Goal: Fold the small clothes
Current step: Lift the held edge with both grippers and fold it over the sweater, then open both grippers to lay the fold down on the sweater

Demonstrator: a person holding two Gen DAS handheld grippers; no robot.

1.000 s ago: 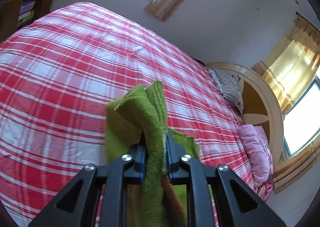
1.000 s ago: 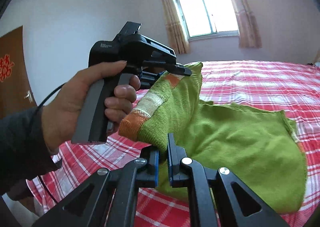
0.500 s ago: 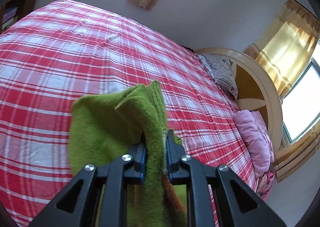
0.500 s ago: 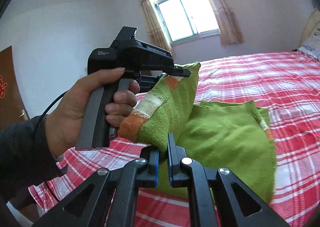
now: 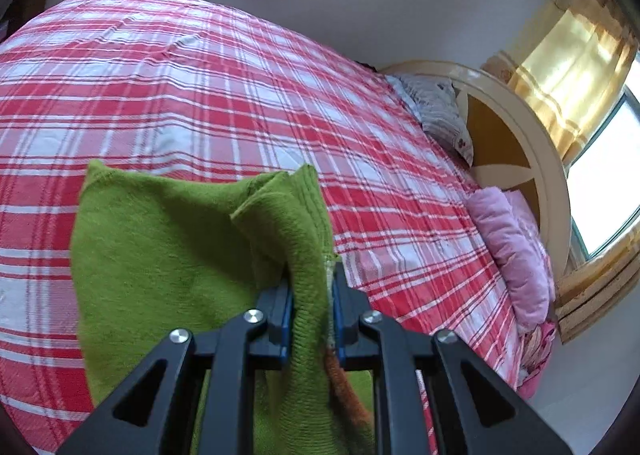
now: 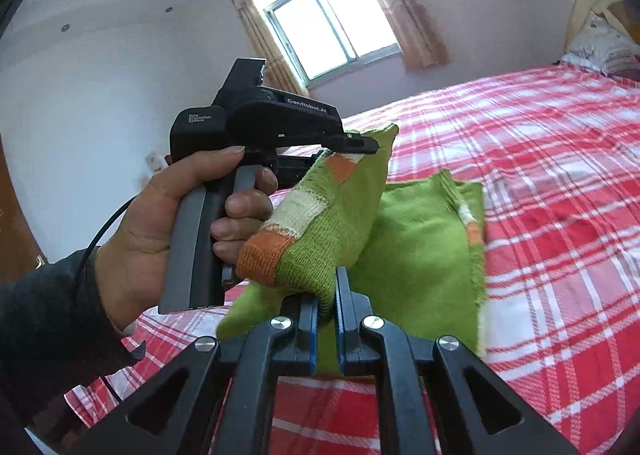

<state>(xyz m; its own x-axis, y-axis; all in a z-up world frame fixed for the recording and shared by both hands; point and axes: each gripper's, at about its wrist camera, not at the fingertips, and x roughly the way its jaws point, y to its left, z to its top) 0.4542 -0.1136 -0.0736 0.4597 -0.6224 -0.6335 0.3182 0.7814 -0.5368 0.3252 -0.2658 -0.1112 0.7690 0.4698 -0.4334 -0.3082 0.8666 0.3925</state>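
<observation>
A small green knit sweater (image 5: pixel 160 255) with orange and cream bands lies partly on the red plaid bed (image 5: pixel 200 75). My left gripper (image 5: pixel 310 291) is shut on a thick fold of it, lifting that edge above the rest. In the right wrist view the sweater (image 6: pixel 420 255) sags between both tools. My right gripper (image 6: pixel 326 295) is shut on its banded edge, and the left gripper (image 6: pixel 352 143), held in a person's hand (image 6: pixel 160 223), pinches the fabric further up. The lower body of the sweater rests on the bed.
A round headboard (image 5: pixel 532 159) with a patterned pillow (image 5: pixel 440 115) and a pink folded blanket (image 5: pixel 516 251) stand at the bed's right end. Curtained windows (image 6: pixel 332 27) are on the walls. The plaid bedspread (image 6: pixel 540 175) spreads wide beyond the sweater.
Both grippers have carried the held edge across the bed. More of the green sweater now shows spread on the bed to the left in the left wrist view, and it looks narrower from the right.
</observation>
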